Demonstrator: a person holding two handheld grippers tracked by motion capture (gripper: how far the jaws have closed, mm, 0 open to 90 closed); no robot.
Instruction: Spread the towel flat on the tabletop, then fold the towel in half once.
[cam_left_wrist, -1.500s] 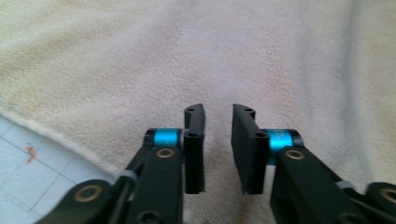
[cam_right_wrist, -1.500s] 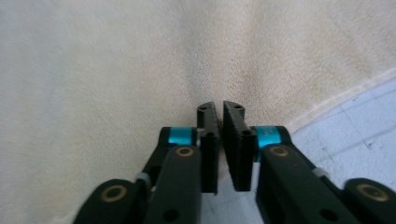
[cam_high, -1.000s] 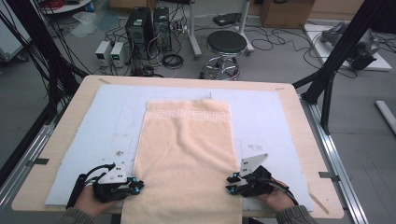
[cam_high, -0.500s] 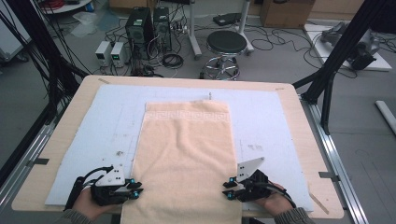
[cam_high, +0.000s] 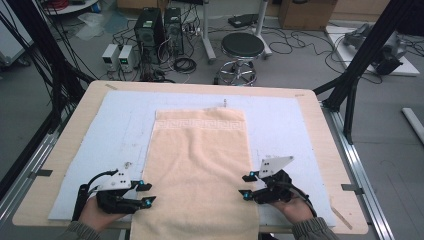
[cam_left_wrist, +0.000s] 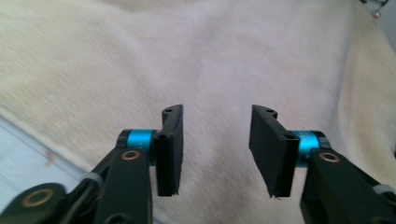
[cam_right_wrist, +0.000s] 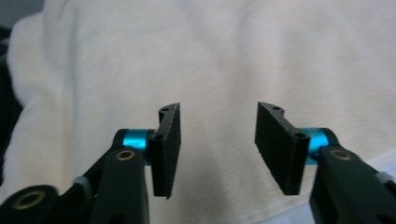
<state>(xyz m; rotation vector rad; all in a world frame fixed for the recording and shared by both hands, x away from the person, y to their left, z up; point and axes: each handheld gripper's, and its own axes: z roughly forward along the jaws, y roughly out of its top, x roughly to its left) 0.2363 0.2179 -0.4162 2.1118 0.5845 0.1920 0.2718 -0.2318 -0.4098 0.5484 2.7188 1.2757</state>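
A peach towel (cam_high: 200, 165) with a patterned band at its far end lies flat along the blue mat (cam_high: 115, 130); its near end hangs over the table's front edge. My left gripper (cam_high: 146, 192) is at the towel's near left edge, and its jaws have just been opening. My right gripper (cam_high: 246, 185) is at the near right edge, its jaws likewise just opened. In the left gripper view the gripper (cam_left_wrist: 215, 121) stands open over the towel (cam_left_wrist: 187, 56) with no cloth between the pads. The right gripper (cam_right_wrist: 217, 116) also stands open above the towel (cam_right_wrist: 233, 56).
The mat covers most of the wooden table (cam_high: 325, 145). Black frame posts (cam_high: 365, 55) rise at the table's far corners. On the floor beyond stand a round stool (cam_high: 242, 47), computer towers (cam_high: 157, 25) and loose cables.
Both grippers' jaws have spread apart at the towel's side edges, letting the cloth go. The right gripper has lifted slightly. The towel lies as before.
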